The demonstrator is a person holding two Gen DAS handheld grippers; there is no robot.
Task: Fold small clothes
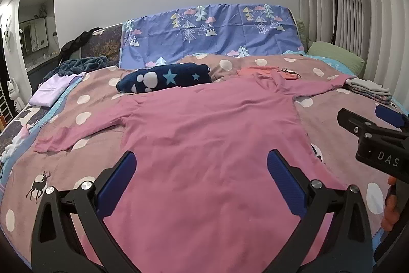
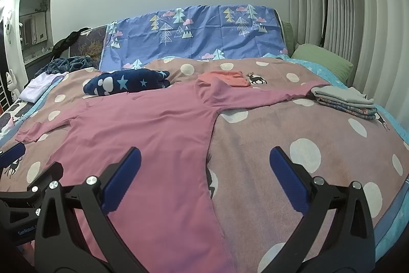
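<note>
**Both tongs poised over a spread pink top, fold not yet begun**

The left tongs [image 1: 200, 181] hang with their blue-padded jaws wide apart and nothing between them, low over the near middle of a pink long-sleeved knit top [image 1: 204, 124]. The right tongs [image 2: 204, 179] are likewise spread and empty, straddling the top's right side seam, with one jaw over pink cloth and the other over bare bedspread. In the left view the right tongs appear at the far right edge, close beside the top's right hem.

The top lies flat on a dusty-pink bedspread with white polka dots and small deer prints [image 2: 294, 165]. Its hem is nearest the tongs, its collar far away, and both sleeves are stretched outward to left and right.

Judging from this, the garment is smoothed and ready, and the first fold has not started. The next move likely calls for each of the tongs to drop onto an edge or sleeve, pinch one layer only, and carry it across the body without dragging the rest.

Farther off lie a navy fleece bundle with stars [image 2: 127, 83], a folded coral garment [image 2: 225, 77] just beyond the collar, and a stack of folded grey and floral clothes [image 2: 345, 99] touching the right sleeve's end.
</note>
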